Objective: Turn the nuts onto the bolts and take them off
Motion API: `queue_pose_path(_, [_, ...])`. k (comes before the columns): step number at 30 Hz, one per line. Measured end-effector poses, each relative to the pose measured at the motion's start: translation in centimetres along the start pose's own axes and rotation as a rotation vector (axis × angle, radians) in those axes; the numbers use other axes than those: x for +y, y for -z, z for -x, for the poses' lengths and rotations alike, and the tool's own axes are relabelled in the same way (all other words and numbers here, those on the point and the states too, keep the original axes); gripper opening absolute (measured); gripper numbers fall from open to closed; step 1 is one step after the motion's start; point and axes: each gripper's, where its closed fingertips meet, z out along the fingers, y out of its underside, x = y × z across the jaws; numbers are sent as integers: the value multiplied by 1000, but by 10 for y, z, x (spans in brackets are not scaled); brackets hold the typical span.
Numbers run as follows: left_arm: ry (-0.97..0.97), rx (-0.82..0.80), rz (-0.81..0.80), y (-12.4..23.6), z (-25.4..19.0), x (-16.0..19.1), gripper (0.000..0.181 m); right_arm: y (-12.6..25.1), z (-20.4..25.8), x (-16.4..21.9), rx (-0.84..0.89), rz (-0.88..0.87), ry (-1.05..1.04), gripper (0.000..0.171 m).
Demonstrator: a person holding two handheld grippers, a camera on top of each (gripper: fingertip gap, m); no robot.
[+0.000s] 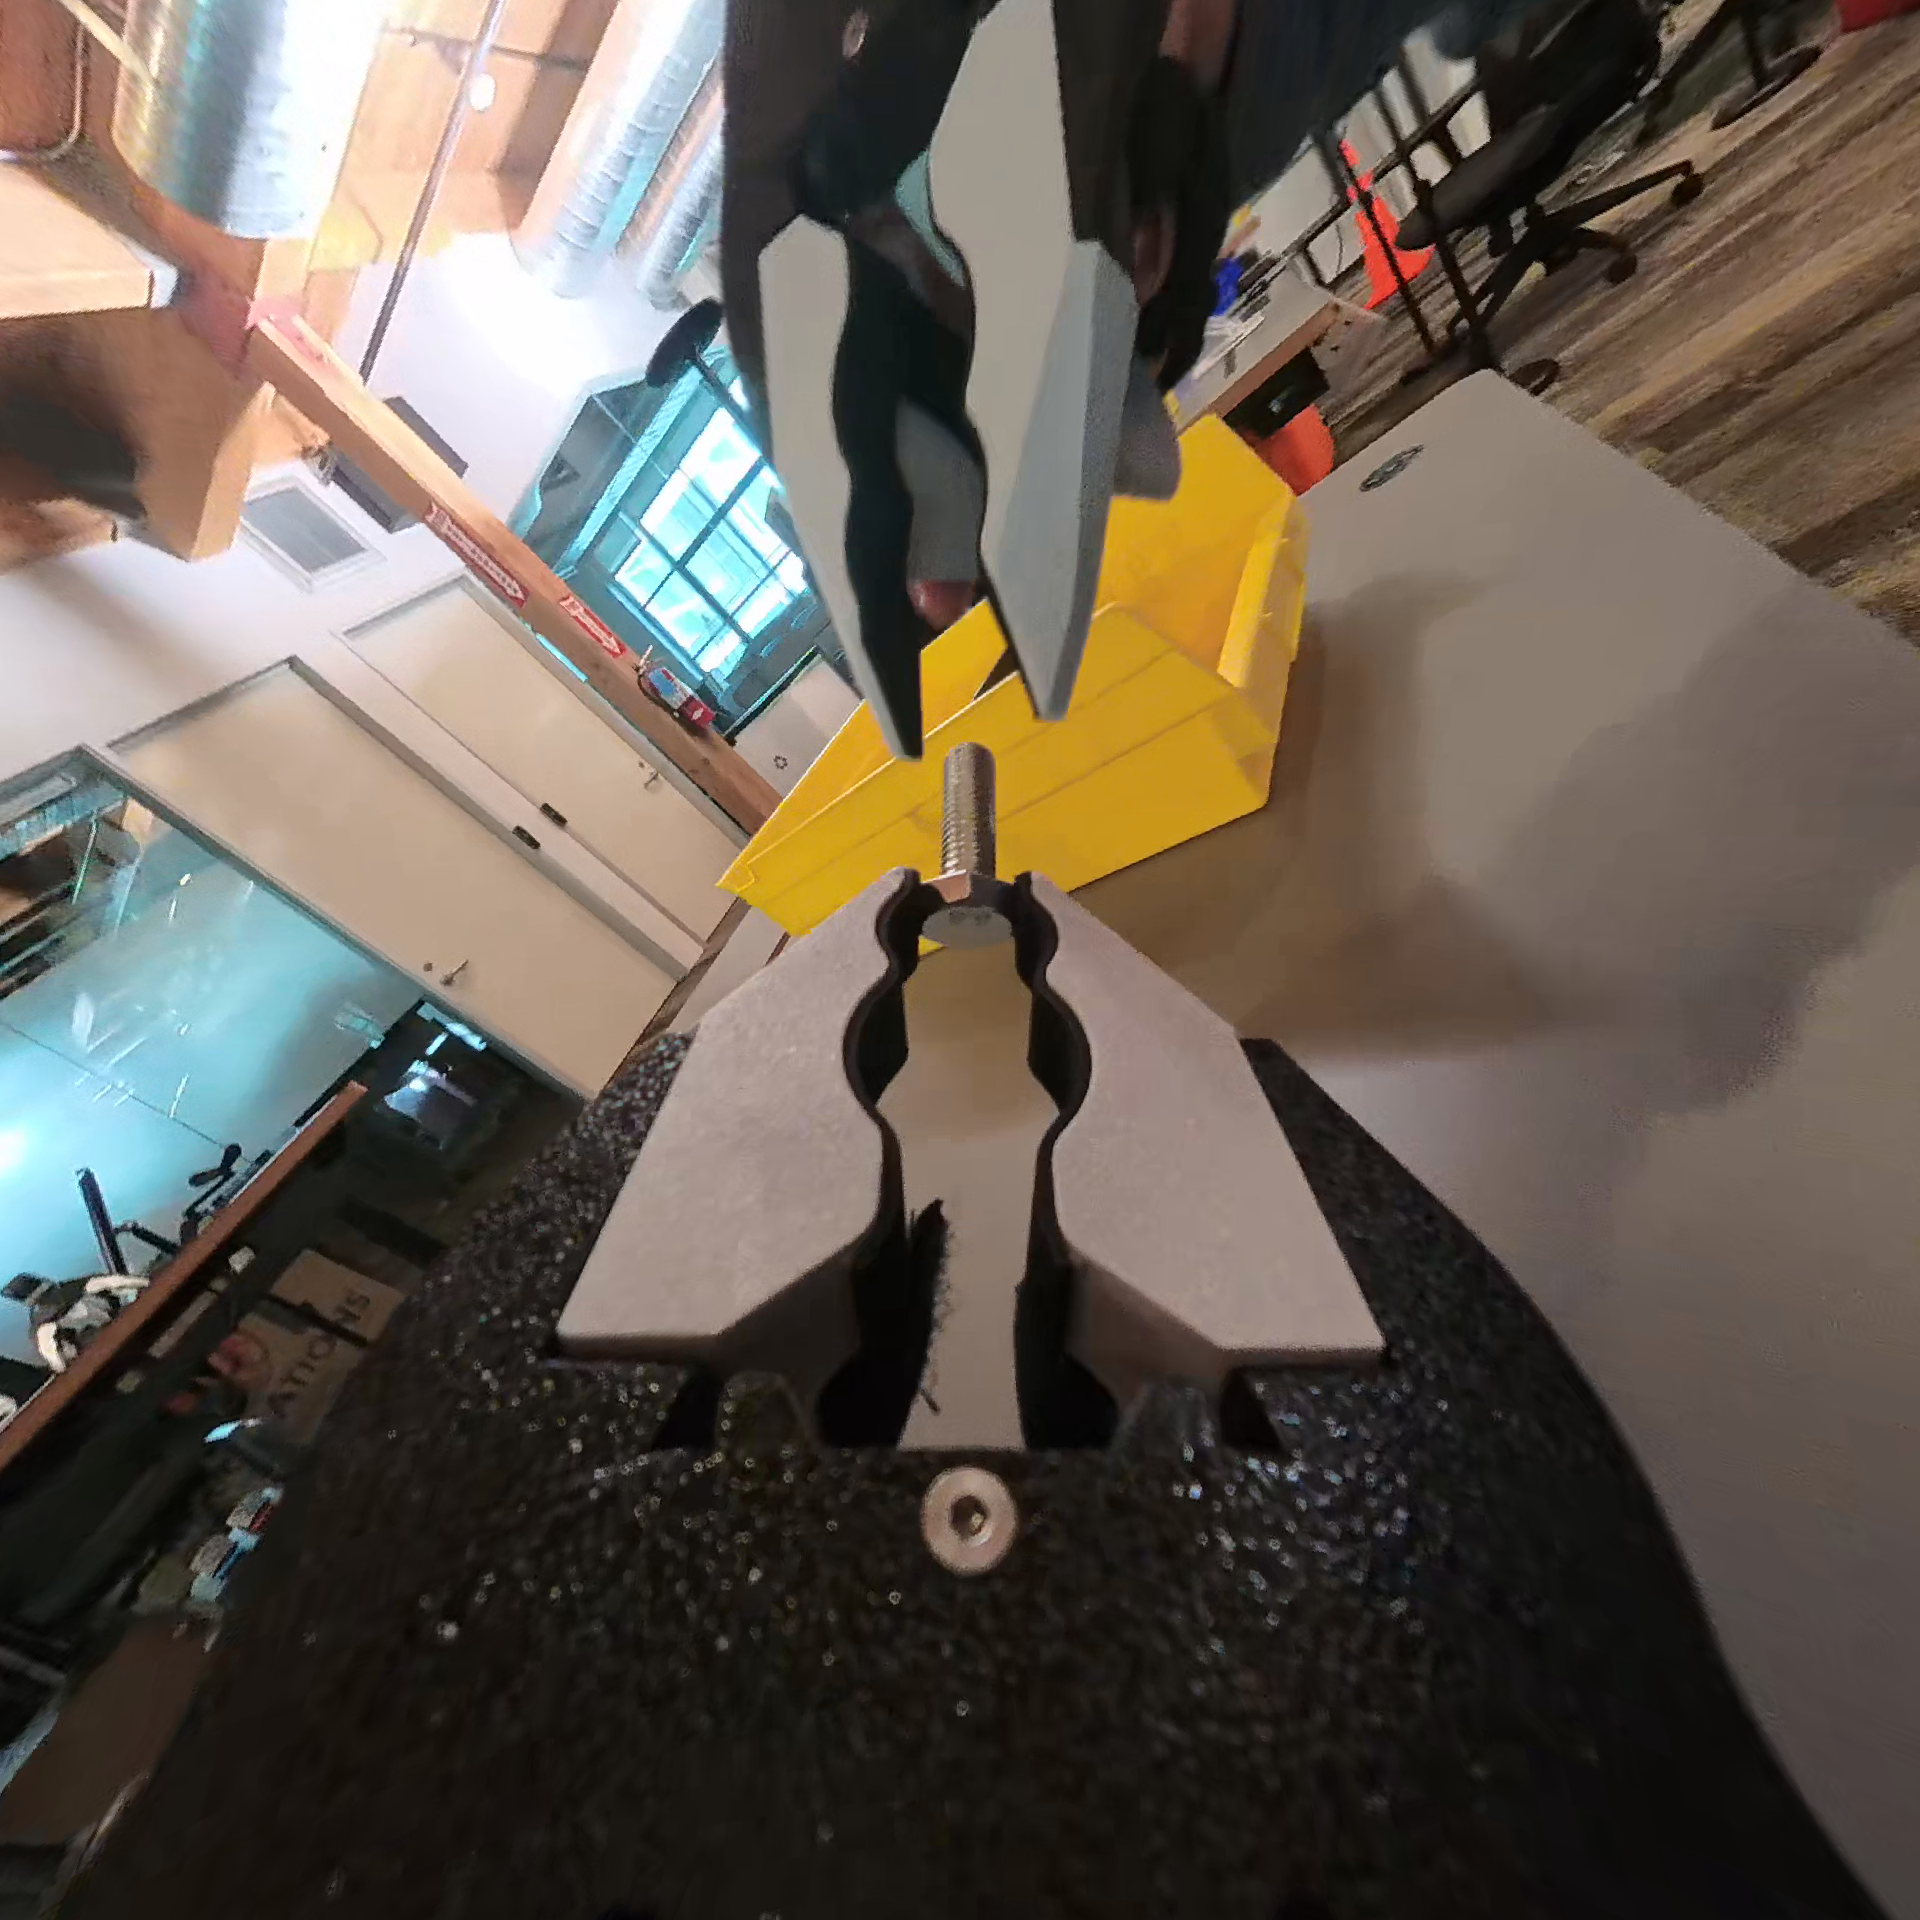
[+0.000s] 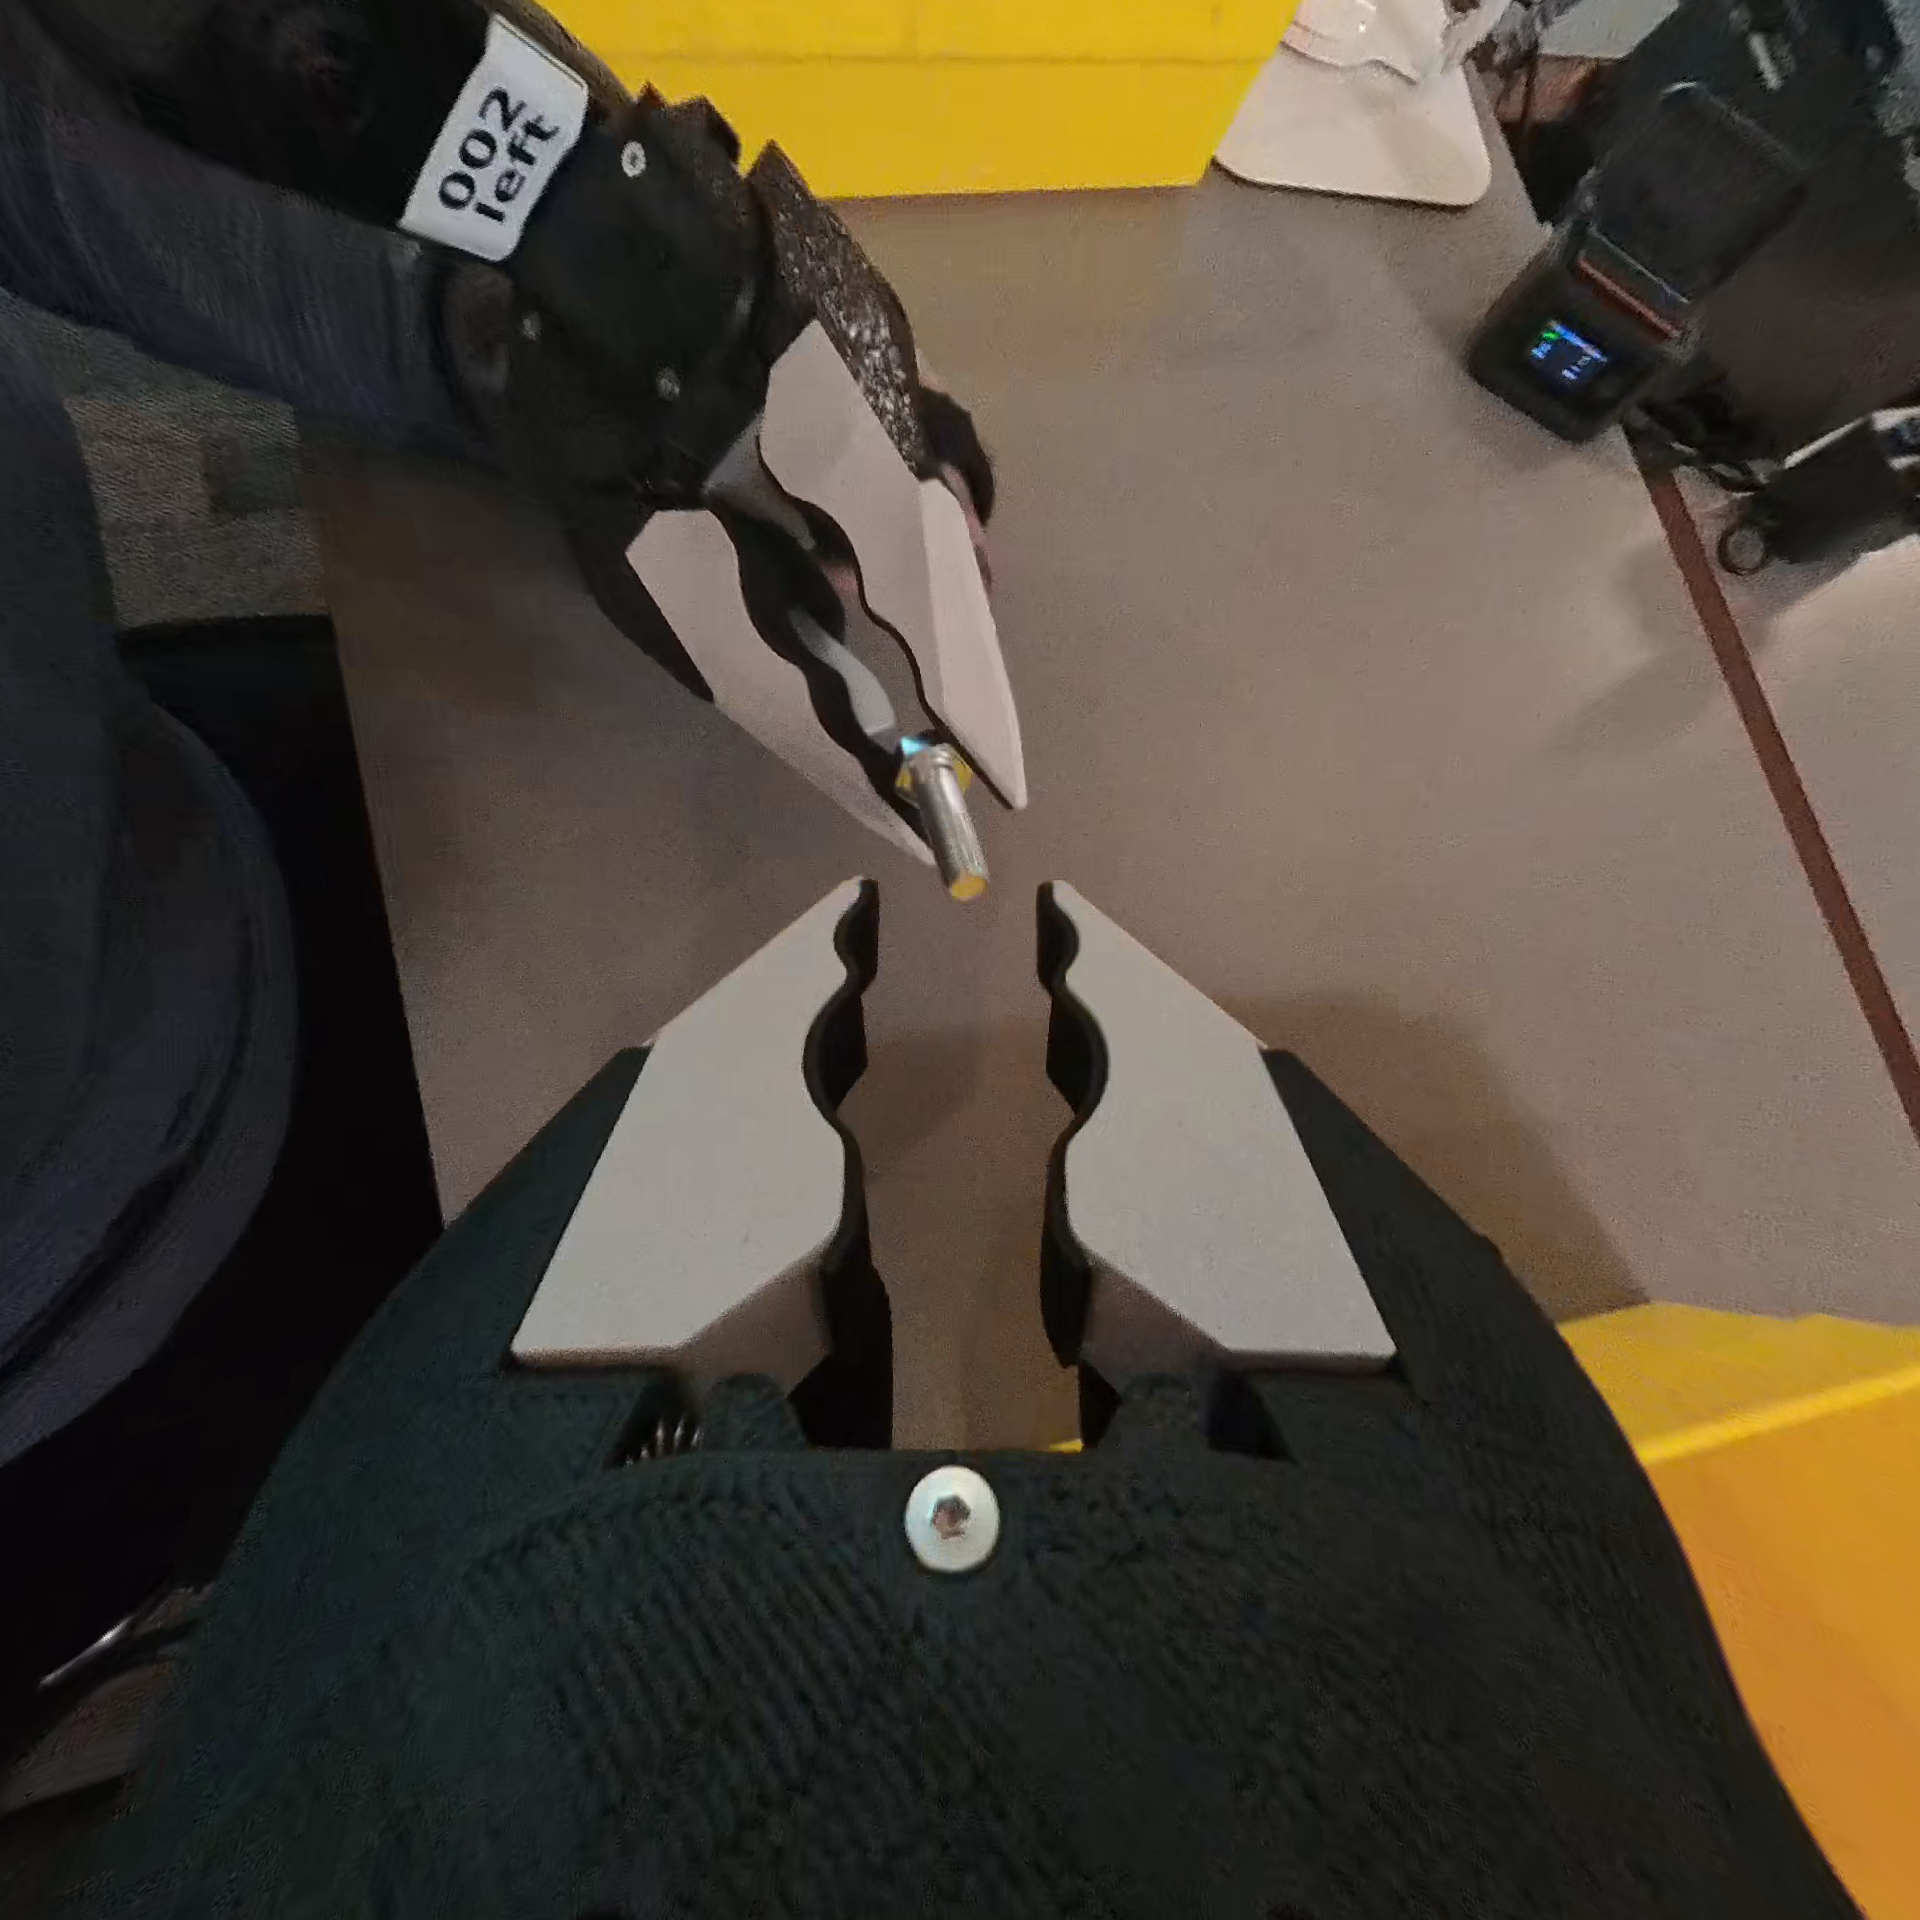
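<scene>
My left gripper is shut on the hex head of a silver bolt. The threaded shaft points forward, away from the fingers. My right gripper comes in from above, open and empty, with its fingertips just beyond the bolt's end. In the right wrist view my right gripper is open, and the bolt's tip sits just ahead of the gap between its fingertips. The left gripper reaches in from the upper left with the bolt. No nut shows in either view.
A yellow bin lies on the grey table behind the bolt. In the right wrist view one yellow bin is at the far edge and another at the near right. A black device with a small screen stands at the right. Left and right tips are no more than a few centimetres apart.
</scene>
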Motion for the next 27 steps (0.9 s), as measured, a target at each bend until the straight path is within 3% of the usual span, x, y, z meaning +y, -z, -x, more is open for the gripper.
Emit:
queue_pose_path(1, [0,15,-17,0,-3,-3,15,-5,5,-2,-30,-10,-11,28])
queue_pose_path(9, [23,52,-59,3,-7,-9,15,-14,13,-9,-127,-66,-60,8])
queue_pose_path(13, [24,-17,-75,0,0,-10,25,-9,8,-2,-150,-17,-20,8])
queue_pose_path(15, [46,-77,-49,0,11,-3,47,7,-33,13,-5,70,39,8])
queue_pose_path(17, [95,-108,-19,0,20,6,56,41,-111,51,272,263,68,8])
queue_pose_path(19, [134,-128,-3,1,26,13,56,87,-177,121,461,624,10,8])
queue_pose_path(21, [157,-142,7,2,31,18,54,112,-202,186,440,884,-133,8])
queue_pose_path(22, [165,-146,14,2,32,20,53,113,-208,209,409,934,-208,8])
queue_pose_path(27, [190,-150,35,2,35,27,51,100,-217,275,295,1014,-441,8])
